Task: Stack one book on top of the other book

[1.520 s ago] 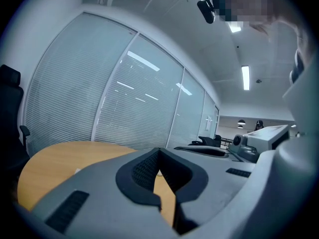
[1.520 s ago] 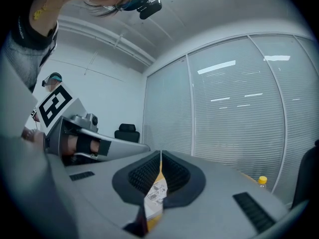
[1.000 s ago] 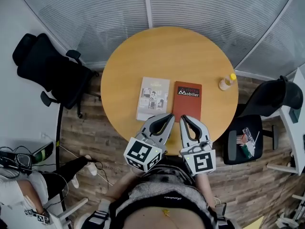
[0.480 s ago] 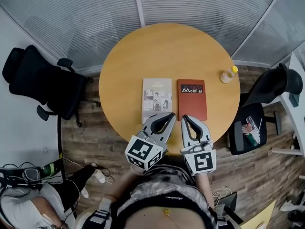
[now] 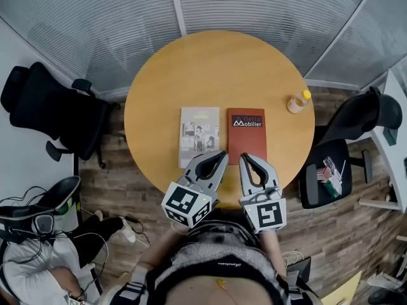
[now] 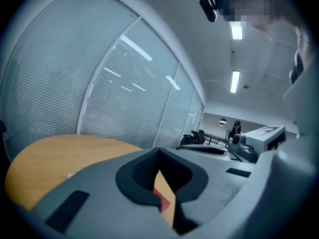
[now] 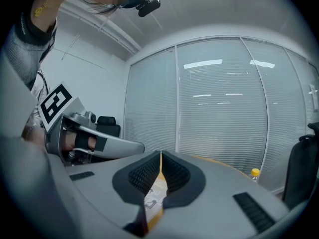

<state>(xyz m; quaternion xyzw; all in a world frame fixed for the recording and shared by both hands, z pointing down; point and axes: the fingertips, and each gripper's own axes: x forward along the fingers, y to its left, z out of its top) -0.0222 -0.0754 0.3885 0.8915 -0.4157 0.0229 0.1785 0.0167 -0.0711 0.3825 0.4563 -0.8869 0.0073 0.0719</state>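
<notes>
- Left gripper (image 5: 218,155): jaws pressed together, nothing held, tips at the near edge of the pale book (image 5: 199,128).
- Right gripper (image 5: 245,158): jaws closed too, empty, at the near edge of the red book (image 5: 247,134).
- Both books flat, just beside each other, unstacked on the round table (image 5: 216,62).

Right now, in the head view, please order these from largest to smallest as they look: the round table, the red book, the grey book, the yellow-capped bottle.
1. round wooden table, by far the largest.
2. red book and grey book: they look about alike, so I do not rank them.
3. yellow-capped bottle, the smallest.
</notes>
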